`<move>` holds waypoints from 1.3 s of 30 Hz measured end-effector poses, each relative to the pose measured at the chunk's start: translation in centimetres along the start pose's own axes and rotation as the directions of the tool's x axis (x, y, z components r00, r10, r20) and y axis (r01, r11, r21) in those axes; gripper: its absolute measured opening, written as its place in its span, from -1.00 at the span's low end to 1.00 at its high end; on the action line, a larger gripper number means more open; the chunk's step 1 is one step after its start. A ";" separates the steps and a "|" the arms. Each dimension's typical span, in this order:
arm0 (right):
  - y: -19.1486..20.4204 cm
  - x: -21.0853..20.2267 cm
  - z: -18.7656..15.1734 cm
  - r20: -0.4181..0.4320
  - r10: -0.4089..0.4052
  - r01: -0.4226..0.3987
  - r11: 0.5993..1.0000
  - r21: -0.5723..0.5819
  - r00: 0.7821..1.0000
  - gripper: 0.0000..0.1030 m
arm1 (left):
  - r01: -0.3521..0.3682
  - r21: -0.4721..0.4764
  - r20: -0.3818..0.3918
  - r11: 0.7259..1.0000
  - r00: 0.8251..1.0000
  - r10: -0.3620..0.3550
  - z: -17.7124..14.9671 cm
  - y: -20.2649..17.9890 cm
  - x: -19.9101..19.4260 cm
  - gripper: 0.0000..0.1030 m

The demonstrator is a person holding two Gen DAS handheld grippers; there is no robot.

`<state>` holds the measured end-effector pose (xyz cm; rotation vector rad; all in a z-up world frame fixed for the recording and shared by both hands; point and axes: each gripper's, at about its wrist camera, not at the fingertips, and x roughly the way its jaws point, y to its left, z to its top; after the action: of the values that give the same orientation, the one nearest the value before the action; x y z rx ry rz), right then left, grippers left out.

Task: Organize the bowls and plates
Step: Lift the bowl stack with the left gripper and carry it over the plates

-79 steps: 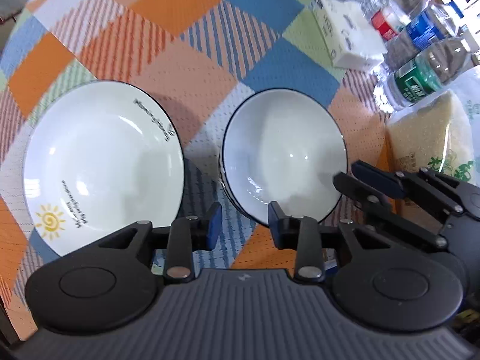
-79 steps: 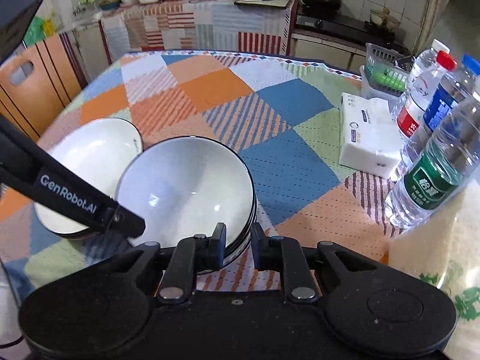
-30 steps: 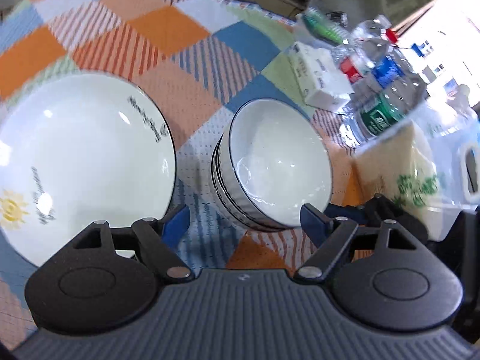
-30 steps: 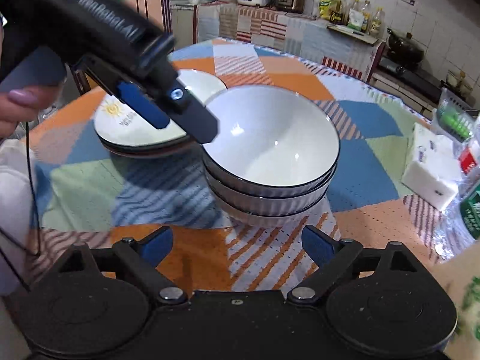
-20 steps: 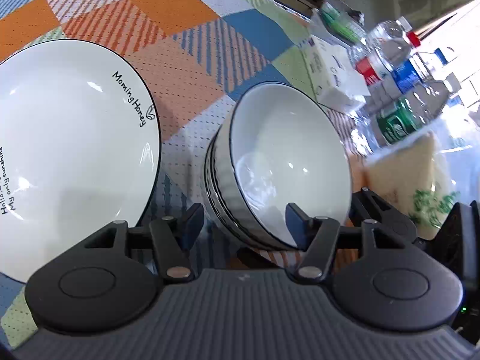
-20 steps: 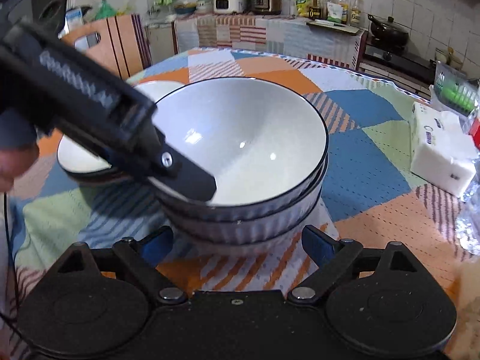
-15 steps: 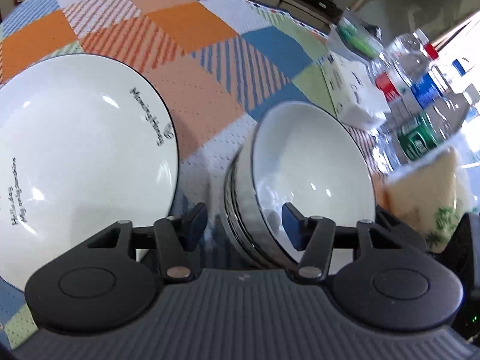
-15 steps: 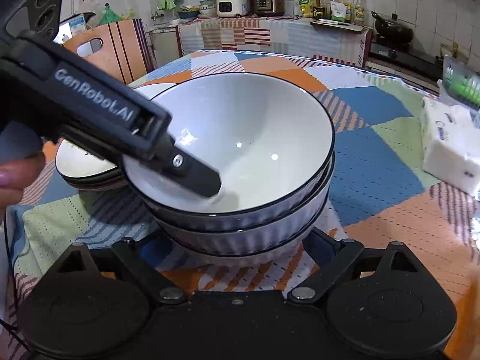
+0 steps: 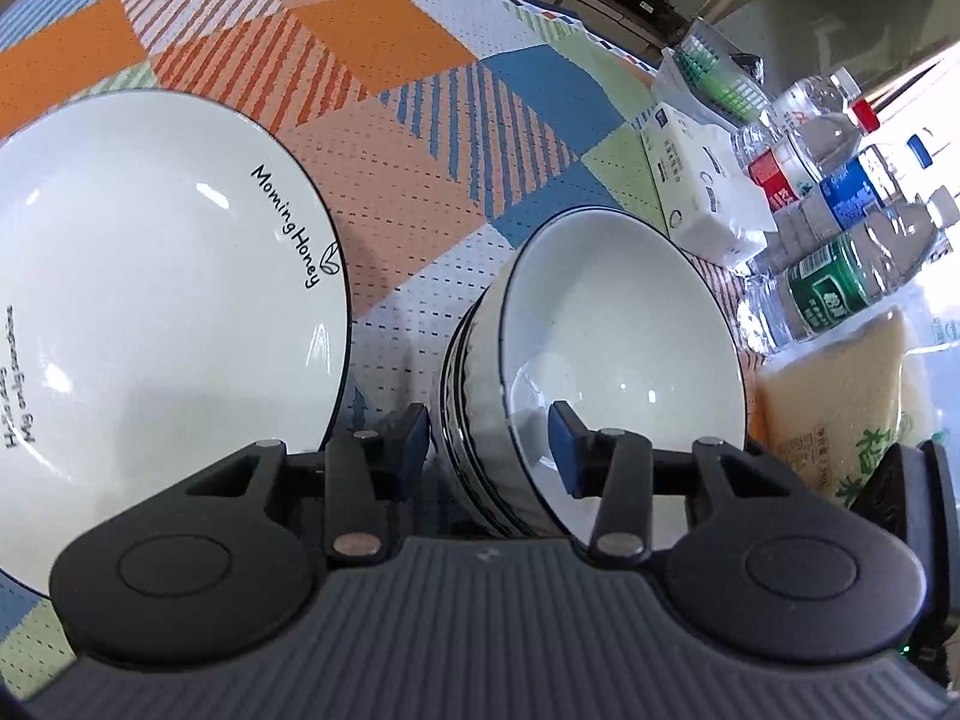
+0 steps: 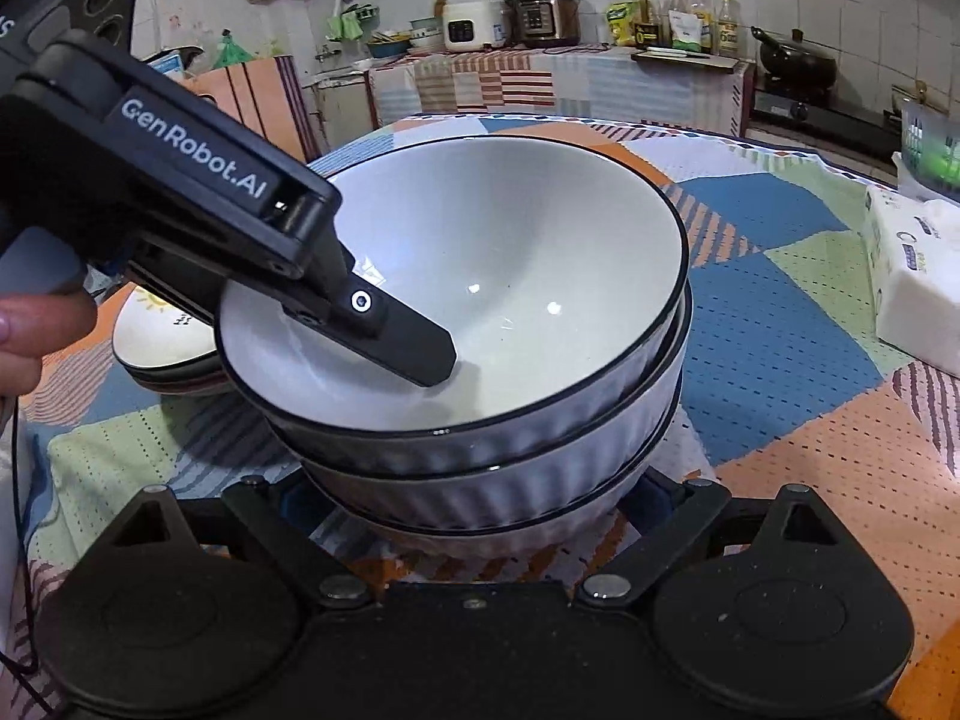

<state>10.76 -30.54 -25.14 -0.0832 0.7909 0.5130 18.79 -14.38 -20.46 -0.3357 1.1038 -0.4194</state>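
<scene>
A stack of white ribbed bowls with black rims stands on the patchwork tablecloth; it also shows in the left wrist view. My left gripper straddles the near rim of the stack, one finger inside the top bowl and one outside, jaws partly closed and not visibly pressing the wall. My right gripper is open wide, its fingers low on either side of the stack's base. A stack of white plates printed "Morning Honey" sits left of the bowls.
A tissue pack, several water bottles and a bag of rice stand at the table's right side. A green basket is behind them. A kitchen counter with appliances lies beyond the table.
Both grippers opened from shut and came in on the bowl stack. The left jaws narrowed around the rim; the right gripper moved low and close, its fingers flanking the base.
</scene>
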 end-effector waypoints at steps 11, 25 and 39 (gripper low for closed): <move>0.4 -0.3 -0.1 0.010 -0.012 0.012 1.000 0.002 1.000 0.85 | 0.012 0.081 -0.007 0.997 1.000 -0.012 -0.2 0.0 -0.7 -0.19; 3.0 -3.8 1.4 0.087 -0.034 0.038 0.999 -0.038 0.996 0.84 | 0.050 0.143 0.029 0.988 0.998 -0.055 -0.4 -0.8 -6.4 -0.16; 8.2 -8.0 5.9 0.173 0.023 0.007 0.986 -0.168 0.985 0.83 | 0.003 0.216 0.111 0.976 0.993 -0.028 0.0 -0.6 -16.7 -0.16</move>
<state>6.09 -25.06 -14.38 -0.1890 0.5754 0.5862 12.24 -6.82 -7.01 -0.1740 0.9352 -0.5231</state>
